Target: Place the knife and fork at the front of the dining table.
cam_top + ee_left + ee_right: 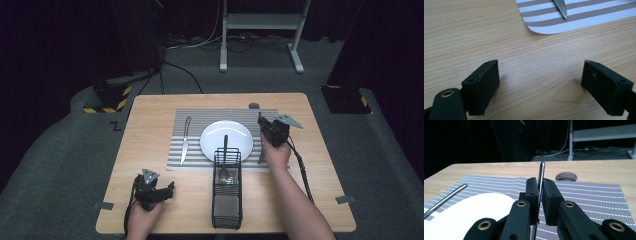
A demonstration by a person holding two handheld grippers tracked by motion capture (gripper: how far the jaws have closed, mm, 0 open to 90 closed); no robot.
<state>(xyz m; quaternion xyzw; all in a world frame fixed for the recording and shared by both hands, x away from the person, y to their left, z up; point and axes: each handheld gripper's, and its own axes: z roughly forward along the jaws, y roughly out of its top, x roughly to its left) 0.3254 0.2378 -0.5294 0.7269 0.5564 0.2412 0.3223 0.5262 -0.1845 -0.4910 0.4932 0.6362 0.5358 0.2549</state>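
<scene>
White plate (226, 138) on striped placemat (200, 116) — knife (185, 140) left, black wire caddy (227, 190) just below.

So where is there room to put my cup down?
Bare wood lies left of the striped placemat, beside the knife, and right of the wire caddy. The middle is crowded: plate, caddy, and the right hand-held gripper holding a fork.

Knife (560, 7) handle cut off, top.

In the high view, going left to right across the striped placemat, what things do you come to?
Knife → white plate → fork, its handle clamped in the right hand-held gripper at the placemat's right side. The wire basket overlaps the plate's near edge, so I leave it out.
</scene>
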